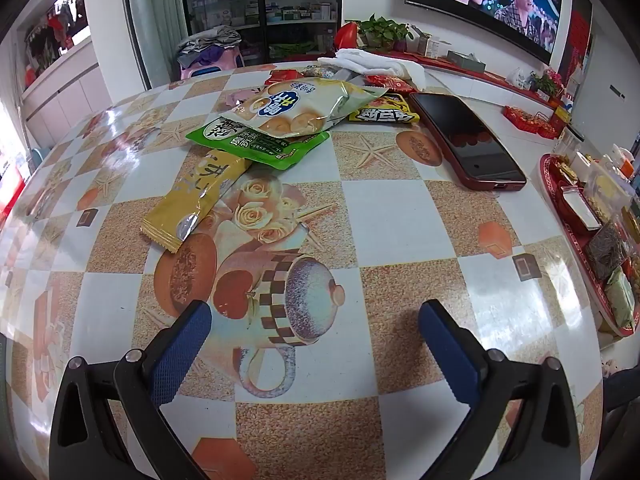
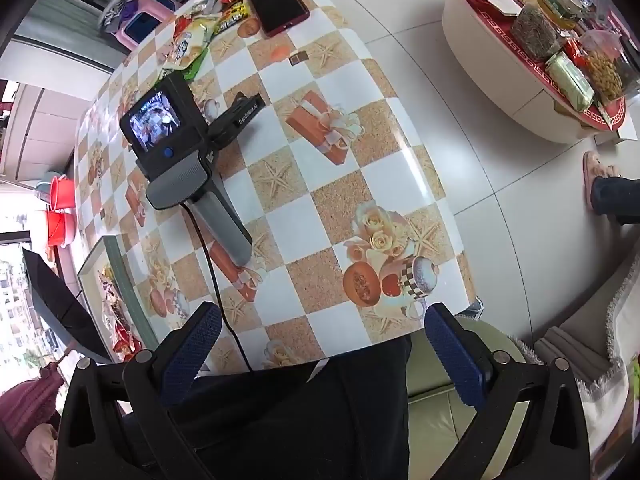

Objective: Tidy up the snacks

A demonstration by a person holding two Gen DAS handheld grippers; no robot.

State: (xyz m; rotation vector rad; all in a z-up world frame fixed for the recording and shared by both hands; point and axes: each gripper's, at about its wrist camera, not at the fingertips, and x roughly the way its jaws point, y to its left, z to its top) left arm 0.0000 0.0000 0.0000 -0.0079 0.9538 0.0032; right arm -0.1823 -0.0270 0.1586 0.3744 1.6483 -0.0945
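Snack packets lie piled at the far side of the checkered table: a pale biscuit bag on a green packet, a long yellow packet nearer me, and a yellow-black packet behind. My left gripper is open and empty, low over the table, well short of the pile. My right gripper is open and empty, high above the table's near edge. In the right wrist view the left gripper's body rests on the table, with the snack pile beyond it.
A dark red phone lies right of the pile. A white cloth lies behind it. A white-and-red round stand holds jars and snacks at the right. A tray of snacks sits left of the table. A cable trails from the left gripper.
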